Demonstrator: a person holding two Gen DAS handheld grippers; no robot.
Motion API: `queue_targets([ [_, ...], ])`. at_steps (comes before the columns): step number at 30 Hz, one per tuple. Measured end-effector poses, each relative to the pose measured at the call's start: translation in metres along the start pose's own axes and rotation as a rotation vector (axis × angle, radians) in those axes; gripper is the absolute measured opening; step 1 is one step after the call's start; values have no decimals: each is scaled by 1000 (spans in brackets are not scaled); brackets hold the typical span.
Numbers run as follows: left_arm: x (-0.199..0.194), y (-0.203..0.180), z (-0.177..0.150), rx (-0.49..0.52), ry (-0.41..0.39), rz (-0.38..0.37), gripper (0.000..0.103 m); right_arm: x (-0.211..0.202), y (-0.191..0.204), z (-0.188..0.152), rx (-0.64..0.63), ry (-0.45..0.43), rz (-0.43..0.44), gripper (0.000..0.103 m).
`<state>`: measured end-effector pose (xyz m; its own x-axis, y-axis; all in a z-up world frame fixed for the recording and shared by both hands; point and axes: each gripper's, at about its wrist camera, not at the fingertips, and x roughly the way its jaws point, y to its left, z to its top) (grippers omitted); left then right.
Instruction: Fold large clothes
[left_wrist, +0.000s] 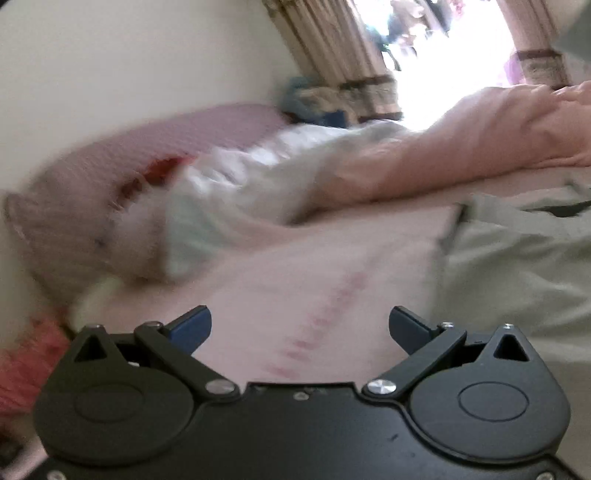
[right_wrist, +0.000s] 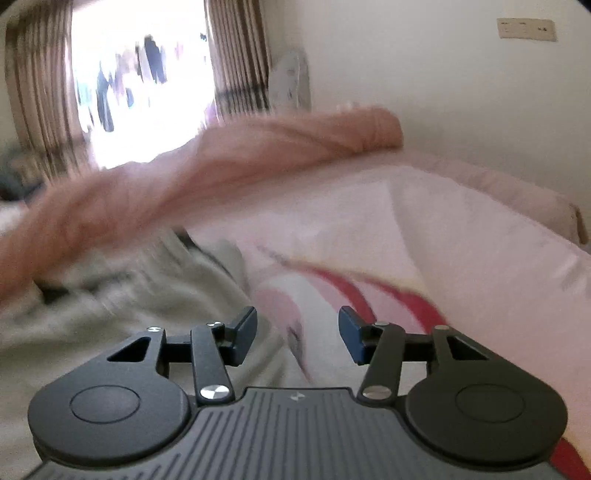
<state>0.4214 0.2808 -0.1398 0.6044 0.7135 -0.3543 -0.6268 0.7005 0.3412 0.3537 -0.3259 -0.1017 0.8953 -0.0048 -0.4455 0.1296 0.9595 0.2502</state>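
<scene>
Our left claw (left_wrist: 300, 326) gaped wide and held nothing; our right claw (right_wrist: 297, 334) stood partly open, also empty. Just ahead of the right one, to its left, lay the rumpled pale grey-green garment (right_wrist: 122, 306) on the pink printed bed sheet (right_wrist: 461, 236). Beyond it sprawled a salmon-pink blanket (right_wrist: 221, 173). We judged a hurried pinch could snag sheet along with cloth, spoiling the fold.

Both wrist views skim low, blurrily sharing the window (left_wrist: 443, 55).
</scene>
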Motion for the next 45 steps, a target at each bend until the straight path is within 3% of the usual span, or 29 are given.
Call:
queue_targets([
  [1, -5, 15, 1, -39, 16, -43, 103, -14, -2, 2, 18, -24, 40, 71],
  [2, -12, 29, -3, -89, 33, -112, 103, -28, -4, 1, 12, -40, 97, 86],
  [4, -21, 50, -18, -168, 75, -293, 103, -42, -5, -6, -95, -15, 173, 96],
  [5, -21, 53, -25, -176, 115, -352, 103, -42, -5, -10, -144, 17, 166, 95],
  [8, -16, 46, -45, -186, 218, -393, 103, -31, -15, -24, -235, 129, 103, 93],
  [11, 0, 32, -56, -264, 327, -537, 103, -8, -29, -41, -258, 271, 129, 95],
  [12, -1, 23, -56, -251, 306, -522, 103, -3, -33, -46, -241, 281, 149, 97],
  [13, -2, 13, -53, -210, 308, -508, 103, -4, -34, -49, -227, 239, 161, 91],
  [14, -6, 1, -51, -170, 289, -517, 96, -4, -34, -52, -220, 209, 175, 58],
  [15, -11, -7, -49, -135, 250, -553, 76, -5, -31, -53, -228, 203, 231, 41],
  [16, -17, -13, -45, -121, 238, -558, 72, -7, -27, -52, -227, 199, 258, 24],
  [17, -23, -17, -41, -103, 237, -541, 43, -8, -24, -50, -219, 199, 250, 16],
  [18, -27, -16, -36, -100, 234, -546, 14, -9, -22, -47, -195, 219, 251, 14],
  [19, -31, -10, -31, -133, 239, -553, 7, -14, -22, -42, -170, 220, 247, 12],
  [24, -57, 35, -6, -237, 170, -615, 4, -73, -38, -7, -49, 127, 360, 9],
  [27, -94, 73, 11, -292, 113, -665, 3, -119, -53, 5, 13, 73, 421, 7],
  [30, -135, 99, 0, -246, 63, -628, 3, -163, -77, -3, 67, 58, 456, 6],
  [33, -161, 130, -43, -226, 99, -621, 3, -203, -116, -41, 127, 82, 447, 1],
  [35, -163, 128, -83, -144, 171, -609, 4, -203, -129, -72, 82, 131, 358, 0],
  [37, -140, 110, -119, -93, 276, -604, 10, -184, -133, -100, 12, 139, 170, 5],
  [38, -130, 104, -130, -104, 288, -589, 16, -169, -132, -111, -16, 181, 41, 8],
  [39, -130, 102, -131, -137, 266, -568, 21, -162, -131, -118, -26, 196, -19, 8],
  [40, -135, 102, -126, -149, 256, -536, 24, -162, -129, -120, -23, 188, -26, 9],
  [41, -145, 103, -118, -156, 228, -494, 46, -168, -123, -120, -14, 159, -13, 12],
  [42, -157, 106, -112, -166, 175, -455, 59, -176, -114, -119, -13, 121, 0, 12],
  [44, -194, 110, -101, -218, 29, -404, 98, -191, -86, -113, -40, 50, 20, 23],
  [45, -204, 111, -95, -235, 3, -444, 102, -198, -73, -113, -52, 29, 45, 29],
])
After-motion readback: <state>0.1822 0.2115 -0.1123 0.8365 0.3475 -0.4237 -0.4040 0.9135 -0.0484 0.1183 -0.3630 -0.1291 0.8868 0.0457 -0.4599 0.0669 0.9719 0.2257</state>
